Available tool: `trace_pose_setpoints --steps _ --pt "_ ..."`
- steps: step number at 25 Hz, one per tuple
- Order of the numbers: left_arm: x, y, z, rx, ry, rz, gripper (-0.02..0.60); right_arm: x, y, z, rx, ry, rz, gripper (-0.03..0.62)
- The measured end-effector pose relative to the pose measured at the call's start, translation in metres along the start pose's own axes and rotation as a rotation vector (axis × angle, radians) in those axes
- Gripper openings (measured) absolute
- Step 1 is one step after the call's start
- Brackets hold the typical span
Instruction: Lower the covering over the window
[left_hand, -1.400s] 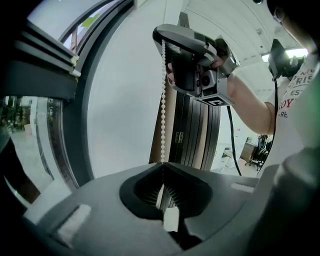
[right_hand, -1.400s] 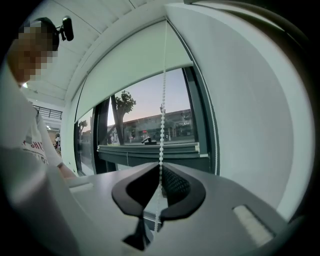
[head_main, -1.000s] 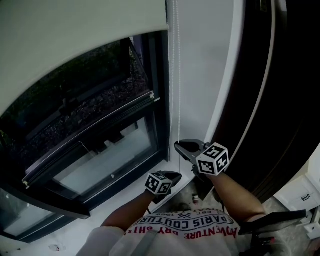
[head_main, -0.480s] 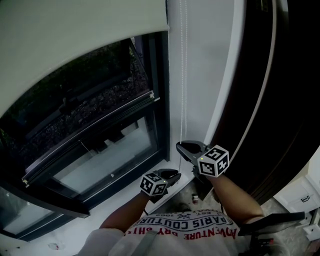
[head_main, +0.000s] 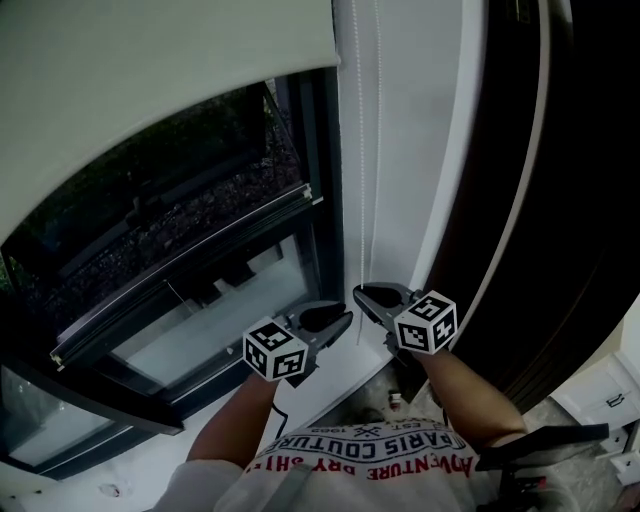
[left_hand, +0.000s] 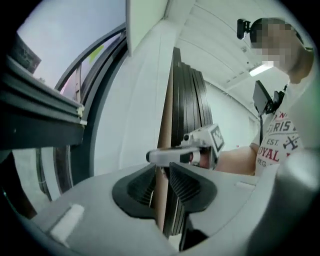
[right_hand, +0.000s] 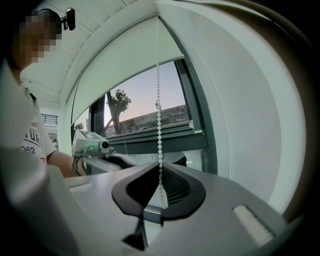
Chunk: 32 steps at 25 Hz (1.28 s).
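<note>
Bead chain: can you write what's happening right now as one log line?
right gripper: shut on bead chain | left gripper: open, empty | blind: partly lowered

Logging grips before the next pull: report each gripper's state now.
Left gripper: jaws slightly apart, nothing between them.
Right gripper: shut on the bead chain.
</note>
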<state>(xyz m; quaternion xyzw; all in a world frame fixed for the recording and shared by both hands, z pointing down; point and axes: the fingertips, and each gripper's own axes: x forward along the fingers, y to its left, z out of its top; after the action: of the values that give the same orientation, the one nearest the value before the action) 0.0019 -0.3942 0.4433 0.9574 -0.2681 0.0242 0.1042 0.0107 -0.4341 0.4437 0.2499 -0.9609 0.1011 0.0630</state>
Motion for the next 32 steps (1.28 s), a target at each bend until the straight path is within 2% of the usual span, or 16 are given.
trace_pose_setpoints --steps 4,9,11,14,20,23,24,25,32 --pt "-0.003 -0.006 0.064 0.055 -0.064 -0.019 0.091 0.000 0.005 -0.002 -0.003 0.003 0.011 0.018" --pt "0.001 -0.008 0.144 0.152 -0.143 0.018 0.092 -0.003 0.012 -0.003 -0.004 0.006 0.021 0.018" --pt "0.008 -0.007 0.165 0.148 -0.149 0.003 0.091 -0.004 0.015 -0.003 -0.003 0.006 0.027 0.018" --pt "0.018 -0.012 0.188 0.112 -0.156 -0.062 0.092 -0.005 0.020 -0.003 0.014 0.001 0.039 0.018" --pt "0.027 -0.021 0.216 0.108 -0.166 -0.114 0.084 -0.009 0.029 -0.004 0.013 0.015 0.049 0.018" --pt "0.025 -0.022 0.225 0.121 -0.178 -0.104 0.076 -0.010 0.031 -0.004 0.016 0.014 0.053 0.017" --pt "0.024 -0.022 0.226 0.128 -0.177 -0.095 0.032 -0.011 0.032 -0.004 0.015 0.014 0.055 0.017" --pt "0.023 -0.021 0.226 0.137 -0.173 -0.087 0.020 -0.011 0.033 -0.004 0.015 0.013 0.056 0.017" --pt "0.017 -0.024 0.224 0.139 -0.184 -0.084 0.012 -0.012 0.036 -0.006 0.030 0.005 0.062 0.017"
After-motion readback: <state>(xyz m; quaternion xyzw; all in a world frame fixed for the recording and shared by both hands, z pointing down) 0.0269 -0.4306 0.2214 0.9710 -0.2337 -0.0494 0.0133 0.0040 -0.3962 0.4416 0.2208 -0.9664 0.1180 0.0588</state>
